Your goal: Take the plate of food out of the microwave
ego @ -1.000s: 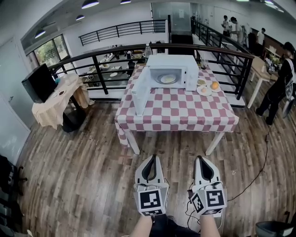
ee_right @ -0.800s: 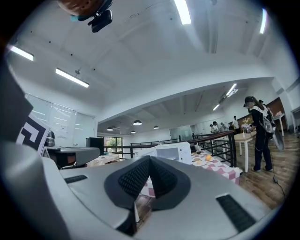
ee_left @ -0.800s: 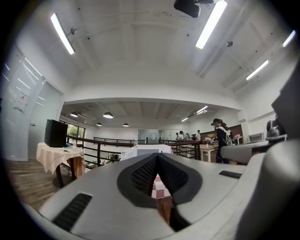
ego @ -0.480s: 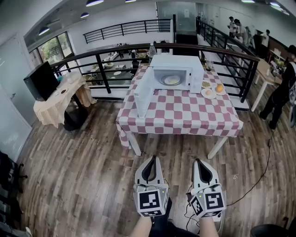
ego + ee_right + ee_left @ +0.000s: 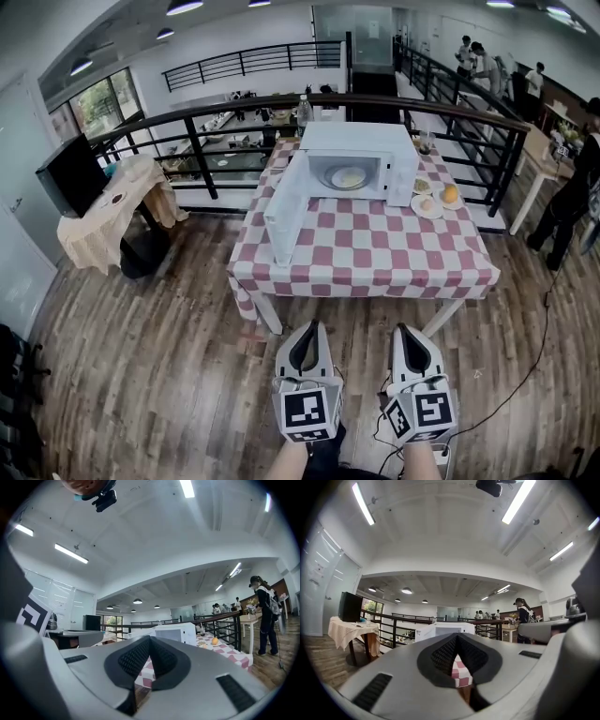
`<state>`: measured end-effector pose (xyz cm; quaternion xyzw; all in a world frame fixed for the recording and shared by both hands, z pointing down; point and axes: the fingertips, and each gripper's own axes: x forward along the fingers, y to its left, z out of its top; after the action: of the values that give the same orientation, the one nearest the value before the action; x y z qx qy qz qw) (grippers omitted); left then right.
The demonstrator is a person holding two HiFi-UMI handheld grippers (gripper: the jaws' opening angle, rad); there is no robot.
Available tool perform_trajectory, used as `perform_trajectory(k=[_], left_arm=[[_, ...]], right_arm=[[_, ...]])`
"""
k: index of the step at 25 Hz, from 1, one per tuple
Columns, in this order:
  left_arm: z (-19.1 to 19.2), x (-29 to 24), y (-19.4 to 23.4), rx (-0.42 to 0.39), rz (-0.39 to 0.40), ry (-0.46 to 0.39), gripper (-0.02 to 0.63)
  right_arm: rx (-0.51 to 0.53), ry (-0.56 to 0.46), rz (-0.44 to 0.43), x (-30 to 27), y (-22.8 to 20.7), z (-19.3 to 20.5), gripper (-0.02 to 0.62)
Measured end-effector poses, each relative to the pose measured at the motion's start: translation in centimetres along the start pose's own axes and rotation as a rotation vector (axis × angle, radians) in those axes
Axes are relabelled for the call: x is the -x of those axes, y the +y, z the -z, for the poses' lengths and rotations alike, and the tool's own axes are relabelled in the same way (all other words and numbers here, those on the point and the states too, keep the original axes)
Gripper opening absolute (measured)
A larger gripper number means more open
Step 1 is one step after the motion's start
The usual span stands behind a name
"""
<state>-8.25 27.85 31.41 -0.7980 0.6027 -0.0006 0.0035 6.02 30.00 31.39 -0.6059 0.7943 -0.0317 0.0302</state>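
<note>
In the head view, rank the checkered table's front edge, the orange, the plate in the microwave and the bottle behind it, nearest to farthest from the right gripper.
From the right gripper:
1. Table, its front edge, straight ahead.
2. Orange, on the table's right side.
3. Plate of food, inside the open microwave.
4. Bottle, behind the microwave, left of centre.

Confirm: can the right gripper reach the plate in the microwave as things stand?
Probably not yet. The right gripper hangs over the floor, short of the table, its jaws shut. The way looks free though: the microwave door stands open and the plate sits exposed inside.
</note>
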Motion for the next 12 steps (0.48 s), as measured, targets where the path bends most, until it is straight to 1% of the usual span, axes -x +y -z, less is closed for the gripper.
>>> perform_trajectory(k=[6,12], left_arm=[[-0.5,-5.5,1.8,-0.006,0.025,0.002,0.028],[-0.3,-10.4,3.6,-0.006,0.040,0.004,0.028]], right_arm=[[-0.004,0.004,0.024,-5.2,-1.1,-0.1,-0.003],[-0.001,0.001,0.048,-10.4,-2.3,-0.1,-0.003]])
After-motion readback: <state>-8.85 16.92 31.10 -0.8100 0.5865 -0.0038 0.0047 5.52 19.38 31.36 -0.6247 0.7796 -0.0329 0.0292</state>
